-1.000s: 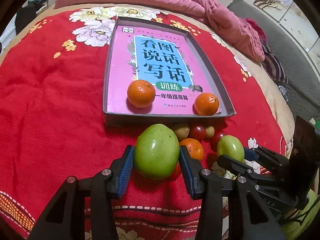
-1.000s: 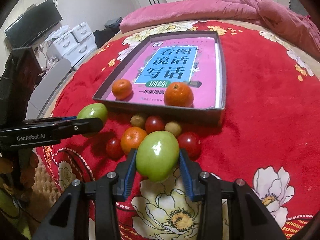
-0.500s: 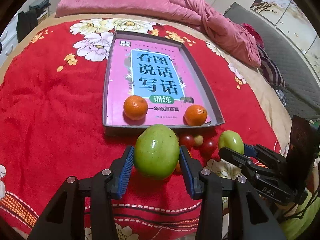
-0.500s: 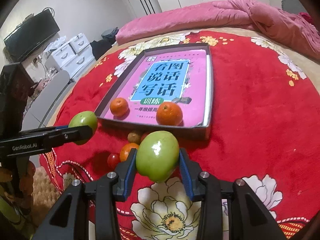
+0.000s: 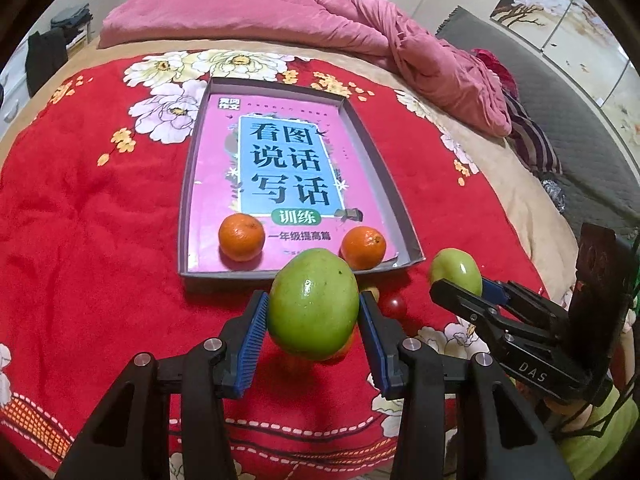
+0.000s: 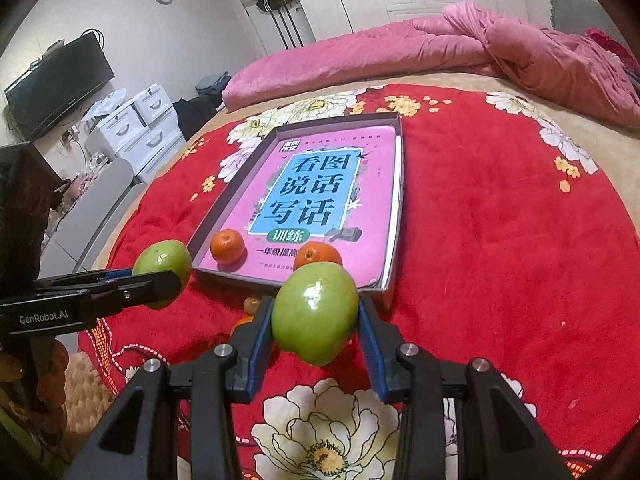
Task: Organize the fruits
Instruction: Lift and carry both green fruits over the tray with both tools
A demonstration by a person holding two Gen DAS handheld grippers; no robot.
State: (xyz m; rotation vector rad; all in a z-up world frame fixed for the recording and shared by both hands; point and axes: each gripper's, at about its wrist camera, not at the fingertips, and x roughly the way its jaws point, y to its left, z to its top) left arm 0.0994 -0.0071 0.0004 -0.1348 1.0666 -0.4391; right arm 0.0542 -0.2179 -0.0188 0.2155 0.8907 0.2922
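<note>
Left gripper (image 5: 313, 322) clamped on green fruit (image 5: 313, 304), blue pads pressed to both sides, fruit held off red blanket (image 5: 92, 216), just short of tray (image 5: 404, 236) near edge. Right gripper (image 6: 316, 322) clamped on second green fruit (image 6: 316, 310), likewise in air before tray near edge. Two oranges (image 5: 241, 237) inside tray on pink book (image 5: 280, 168), by near wall. Small red fruit (image 5: 394, 306) and others on blanket between tray and grippers, partly hidden. Pink quilt (image 5: 360, 36) beyond tray.
</note>
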